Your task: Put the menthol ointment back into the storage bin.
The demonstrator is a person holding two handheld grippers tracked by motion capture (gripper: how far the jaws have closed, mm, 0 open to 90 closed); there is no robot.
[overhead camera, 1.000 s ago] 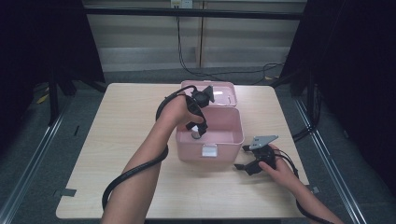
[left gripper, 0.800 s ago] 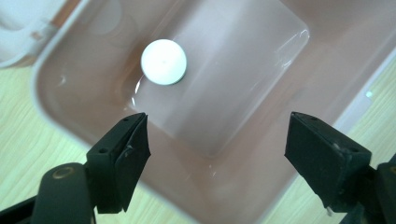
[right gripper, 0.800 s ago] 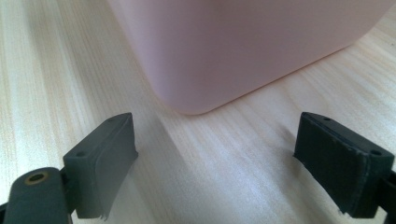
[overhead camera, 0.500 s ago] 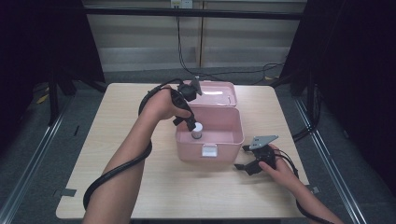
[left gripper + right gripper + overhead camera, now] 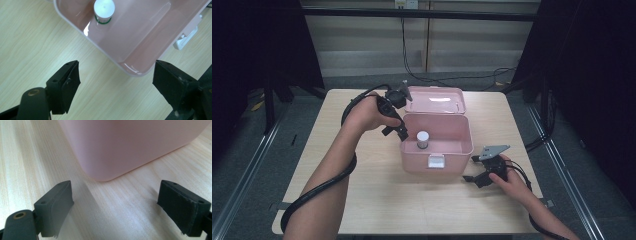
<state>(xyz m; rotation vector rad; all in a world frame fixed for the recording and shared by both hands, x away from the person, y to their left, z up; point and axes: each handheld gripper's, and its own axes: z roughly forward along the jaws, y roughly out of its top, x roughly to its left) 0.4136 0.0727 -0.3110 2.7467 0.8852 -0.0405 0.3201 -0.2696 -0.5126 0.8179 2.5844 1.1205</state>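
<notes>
A pink box (image 5: 457, 150) stands open at the table's middle, its lid (image 5: 435, 100) folded back. A small white bottle (image 5: 423, 139) stands upright inside, near the left wall. My left gripper (image 5: 396, 131) hovers just off the box's left rim, open and holding nothing. In the left gripper view the open gripper (image 5: 116, 77) frames a corner of the box (image 5: 140, 47), with the bottle (image 5: 104, 9) farther in. My right gripper (image 5: 471, 169) rests open on the table right of the box. In the right gripper view the gripper (image 5: 115, 205) faces a box corner (image 5: 130, 145).
The box's white latch (image 5: 436, 161) hangs on its front wall and also shows as the latch (image 5: 186, 37) in the left gripper view. Bare light wood table (image 5: 362, 200) lies all around. Cables trail from both grippers along the forearms.
My left gripper let go of the white bottle inside the box, rose and drew back left past the rim. The bottle stays standing. The right gripper has not moved.
</notes>
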